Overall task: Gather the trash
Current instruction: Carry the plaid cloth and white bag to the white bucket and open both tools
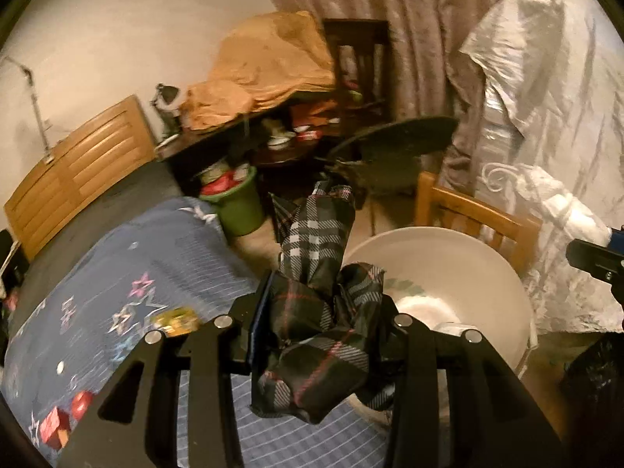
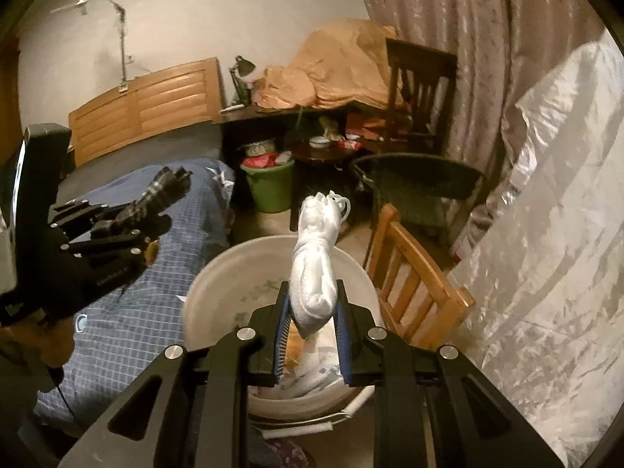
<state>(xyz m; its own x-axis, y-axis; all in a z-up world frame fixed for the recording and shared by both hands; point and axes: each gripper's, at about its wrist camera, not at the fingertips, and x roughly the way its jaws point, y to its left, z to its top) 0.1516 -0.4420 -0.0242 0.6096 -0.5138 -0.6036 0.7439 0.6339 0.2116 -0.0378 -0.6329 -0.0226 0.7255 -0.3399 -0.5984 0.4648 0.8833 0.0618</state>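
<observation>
In the left wrist view my left gripper [image 1: 323, 312] is shut on a dark plaid fabric bundle [image 1: 316, 241] that sticks up and forward from the jaws. It hangs over the edge of a bed, beside a white basin [image 1: 429, 234]. My right gripper [image 2: 313, 292] is shut on a white crumpled bundle [image 2: 318, 249], held upright above the same basin [image 2: 234, 249]. The right wrist view also shows the left gripper [image 2: 136, 210] at the left with the dark bundle [image 2: 163, 191] in it. The right gripper [image 1: 596, 261] peeks in at the right edge of the left wrist view.
A green bucket [image 2: 273, 183] full of rubbish stands on the floor beyond the basin. A wooden chair [image 2: 413, 296] is right of the basin, against a silvery sheet [image 2: 546, 234]. The bed's blue cover [image 1: 136, 273] carries small red and yellow items. A black bag [image 1: 596, 382] sits low right.
</observation>
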